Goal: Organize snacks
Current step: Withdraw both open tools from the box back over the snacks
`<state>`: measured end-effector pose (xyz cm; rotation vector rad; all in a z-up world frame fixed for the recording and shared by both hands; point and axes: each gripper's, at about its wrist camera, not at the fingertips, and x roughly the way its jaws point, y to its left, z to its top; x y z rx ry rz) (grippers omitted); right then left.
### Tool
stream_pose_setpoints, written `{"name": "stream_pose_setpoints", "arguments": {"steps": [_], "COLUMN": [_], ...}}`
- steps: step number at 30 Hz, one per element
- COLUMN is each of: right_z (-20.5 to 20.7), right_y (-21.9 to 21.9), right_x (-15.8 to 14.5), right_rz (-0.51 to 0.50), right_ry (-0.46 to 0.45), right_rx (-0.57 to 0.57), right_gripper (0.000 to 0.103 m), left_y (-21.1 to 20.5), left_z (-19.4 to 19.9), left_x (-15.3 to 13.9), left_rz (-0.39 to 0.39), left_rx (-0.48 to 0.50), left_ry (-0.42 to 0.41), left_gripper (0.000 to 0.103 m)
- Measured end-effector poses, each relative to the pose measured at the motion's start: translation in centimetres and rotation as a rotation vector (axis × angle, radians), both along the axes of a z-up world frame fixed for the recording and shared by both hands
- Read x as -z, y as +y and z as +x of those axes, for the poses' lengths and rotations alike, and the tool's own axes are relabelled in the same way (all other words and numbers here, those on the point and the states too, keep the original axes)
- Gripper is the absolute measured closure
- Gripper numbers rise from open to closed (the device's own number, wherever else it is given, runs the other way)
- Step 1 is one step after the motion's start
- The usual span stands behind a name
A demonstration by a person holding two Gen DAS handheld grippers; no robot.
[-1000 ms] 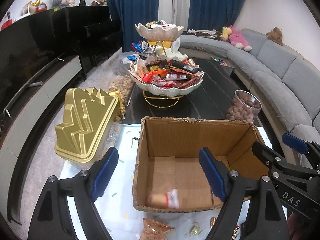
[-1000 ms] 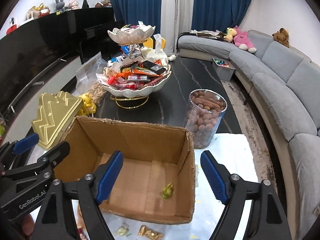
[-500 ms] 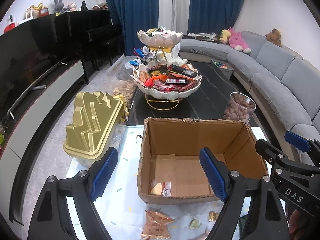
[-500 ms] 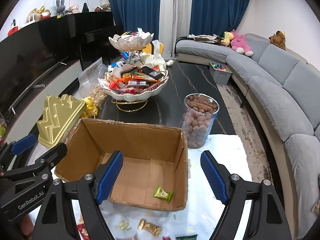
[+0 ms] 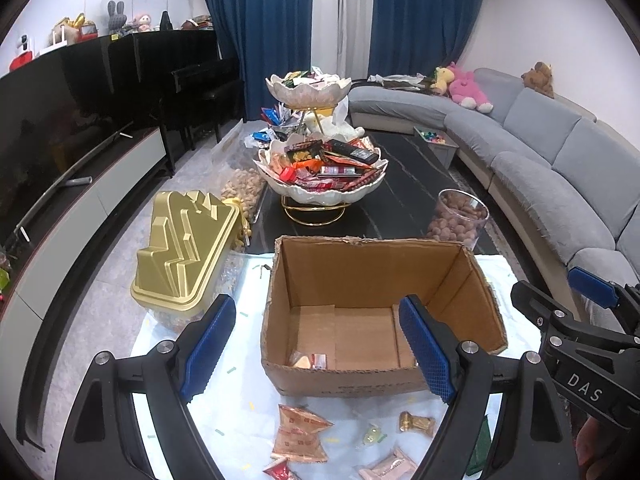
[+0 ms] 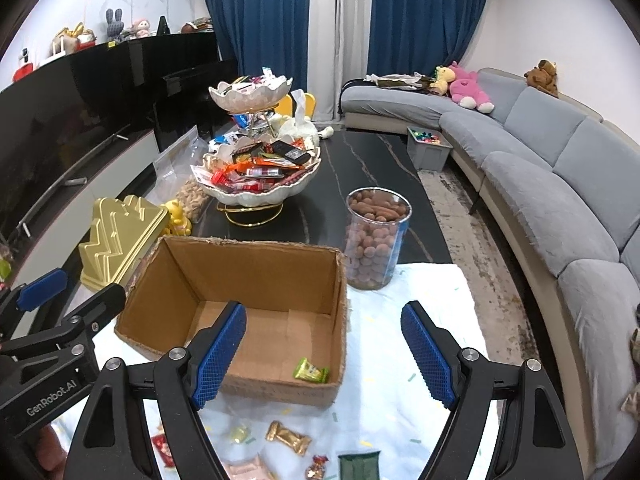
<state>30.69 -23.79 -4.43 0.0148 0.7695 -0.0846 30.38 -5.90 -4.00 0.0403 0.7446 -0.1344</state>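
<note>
Wrappers [image 5: 298, 434] lay loose on the near worktop [image 6: 420, 368], below my left fingers [image 5: 316, 352] and right fingers [image 6: 332, 354], both apart and empty. Beyond, the open cardboard box [image 5: 376, 276] held two snacks; clear cloth flanked its walls for lowering in.

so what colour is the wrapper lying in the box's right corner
Green wrapper, in the box; clearest in the right wrist view.

Bright, even light; fisheye-bent, dark corners
</note>
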Motion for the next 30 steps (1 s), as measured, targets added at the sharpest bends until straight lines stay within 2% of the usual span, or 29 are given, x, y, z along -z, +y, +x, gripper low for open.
{"name": "stream_pose_setpoints", "arguments": {"steps": [11,22,30], "right_z": [-2.3,-4.4,-5.7], "right_y": [-0.4,0.8,1.3], "right_x": [-0.3,-0.4,0.1], "right_rz": [-0.009,-0.037,-0.039], "right_ry": [-0.013,-0.024,-0.018], "right_rx": [0.036,0.028,0.044], "right_gripper": [0.014,0.011,0.011], "left_y": [0.5,1.8,2.6], "left_z": [-2.5,-4.2,-5.7], "left_x": [-0.5,0.3,1.2], "left_rz": [0.012,0.007,0.018], "left_rx": [-0.014,-0.028,-0.022], "left_ry": [-0.024,-0.015,-0.004], "left_gripper": [0.012,0.004,0.003]}}
